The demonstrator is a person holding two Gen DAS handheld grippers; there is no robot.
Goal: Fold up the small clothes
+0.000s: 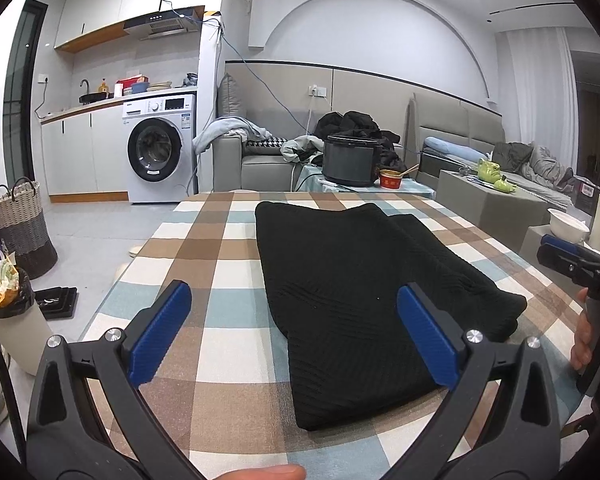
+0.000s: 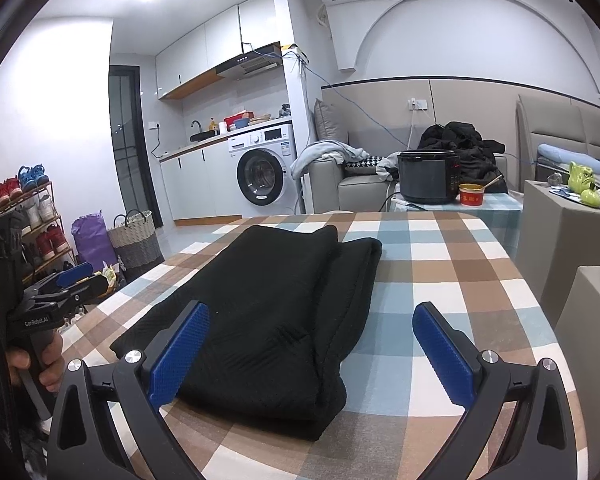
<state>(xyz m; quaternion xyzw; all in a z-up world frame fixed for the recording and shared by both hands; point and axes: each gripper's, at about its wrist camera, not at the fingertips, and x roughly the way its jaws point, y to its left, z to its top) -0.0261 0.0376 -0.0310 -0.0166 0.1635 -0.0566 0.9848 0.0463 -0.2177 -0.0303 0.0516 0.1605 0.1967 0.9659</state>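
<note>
A black knitted garment (image 1: 352,292) lies folded in a long strip on the checked tablecloth (image 1: 220,248); it also shows in the right wrist view (image 2: 276,320). My left gripper (image 1: 294,332) is open and empty, held above the garment's near end, left of its middle. My right gripper (image 2: 312,344) is open and empty, above the garment's near right edge. The right gripper also shows at the right edge of the left wrist view (image 1: 572,256), and the left gripper at the left edge of the right wrist view (image 2: 60,284).
A dark rice cooker (image 1: 350,160) and a red bowl (image 1: 392,179) stand on a small table beyond the far edge. A white bowl (image 1: 568,224) sits to the right. A woven basket (image 1: 20,224) and a bin (image 1: 8,320) stand on the floor at left.
</note>
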